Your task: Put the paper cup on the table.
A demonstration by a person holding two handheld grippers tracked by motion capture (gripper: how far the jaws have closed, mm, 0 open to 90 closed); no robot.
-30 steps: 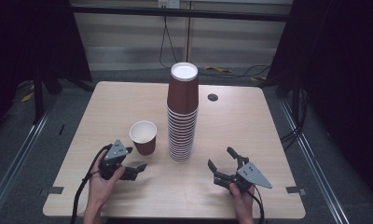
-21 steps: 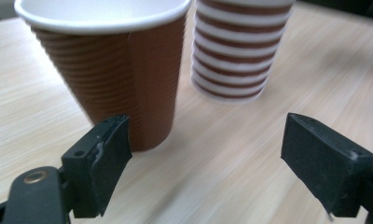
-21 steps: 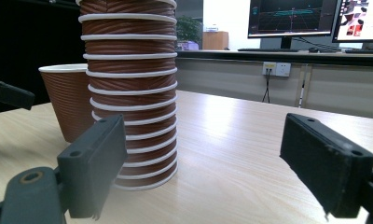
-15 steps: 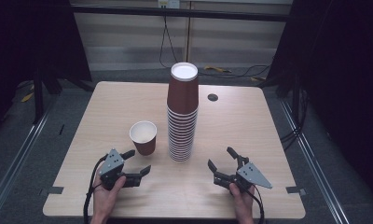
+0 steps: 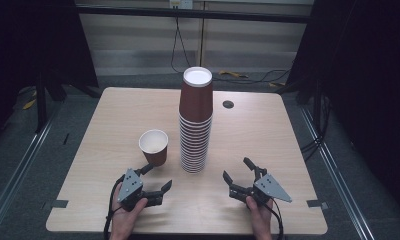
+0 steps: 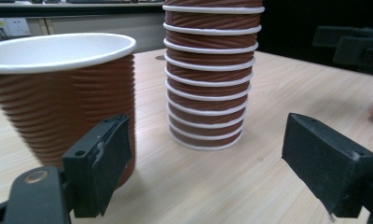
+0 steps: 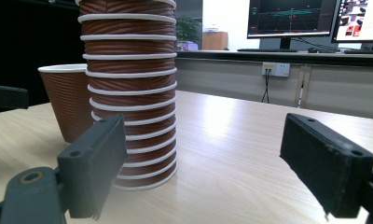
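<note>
The left gripper sat low on the near left part of the table, held in the person's left hand, its jaws spread wide with nothing between them. They pointed away from the person and a little to the right, toward the single cup, which stood just beyond the far jaw without touching it. In the left gripper view that cup loomed right behind the left-hand jaw, upright on its base, mouth open to the ceiling, brown ribbed wall and white inside. Beside it to the right, close but apart, rose the tall stack of cups, its long axis straight up, each cup nested mouth down so the white rims ringed the lower part and a white base capped the top. The right gripper lay on the near right part of the table in the right hand, jaws likewise parted and empty, aimed up the table and slightly left, with the stack ahead of its left-hand jaw in the right gripper view. A small dark round hole marked the table behind the stack. Compared with a second before, the left gripper had drawn back toward the person, away from the single cup; the right one had stayed put, and both cup and stack stood where they had been.
</note>
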